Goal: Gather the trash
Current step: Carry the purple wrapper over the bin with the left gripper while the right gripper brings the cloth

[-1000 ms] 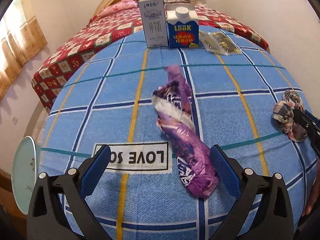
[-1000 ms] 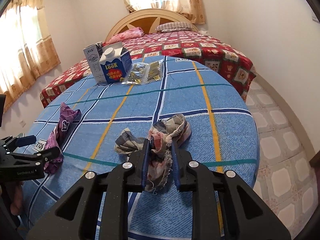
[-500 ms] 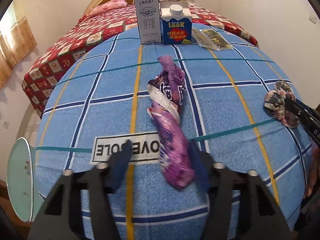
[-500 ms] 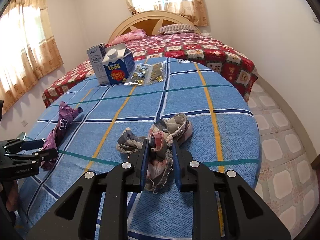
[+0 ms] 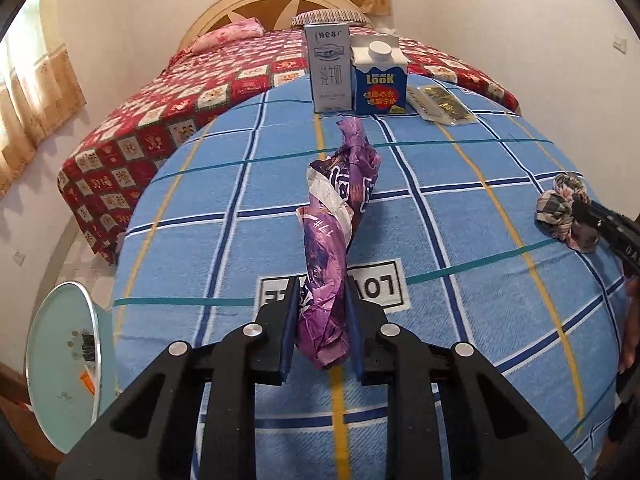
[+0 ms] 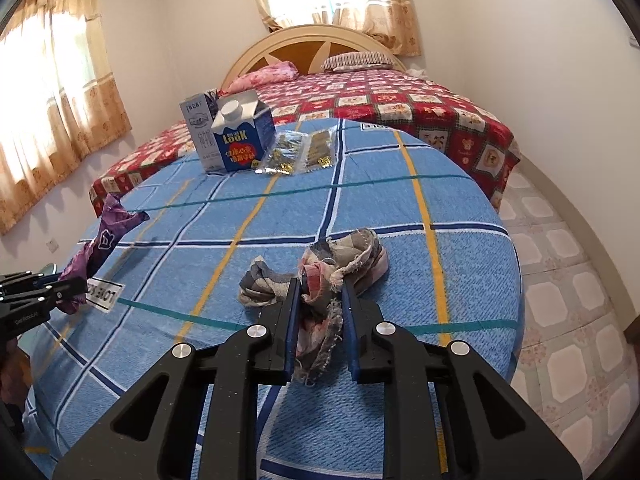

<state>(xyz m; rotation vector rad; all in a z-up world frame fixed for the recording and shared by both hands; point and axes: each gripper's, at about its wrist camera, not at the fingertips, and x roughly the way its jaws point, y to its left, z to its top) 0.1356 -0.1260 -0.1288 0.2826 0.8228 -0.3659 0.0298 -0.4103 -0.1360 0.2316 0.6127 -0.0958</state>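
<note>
A crumpled purple snack wrapper point(image 5: 340, 184) rises tilted off the blue checked tablecloth point(image 5: 460, 240). My left gripper point(image 5: 321, 284) is closing on the wrapper's near end, and both blue pads press on it. In the right wrist view the wrapper point(image 6: 106, 236) hangs above the cloth from the left gripper point(image 6: 60, 288). A frayed plaid rag point(image 6: 352, 252) lies bunched on the cloth. My right gripper point(image 6: 320, 284) pinches the rag's near part, its jaws still closing a little. The left wrist view shows the rag point(image 5: 560, 216) and the right gripper point(image 5: 580, 208) at the far right.
A grey milk carton point(image 5: 328, 68), a blue carton point(image 5: 380, 84) and clear packets of gold sweets point(image 5: 440, 104) stand at the table's far edge. Behind is a bed with a red quilt point(image 6: 420, 112). A pale green round bin point(image 5: 60, 352) sits low at the table's left.
The left jaws went from wide open around the wrapper to pressed on its near end, and the wrapper has come up off the cloth. The right gripper stayed on the rag.
</note>
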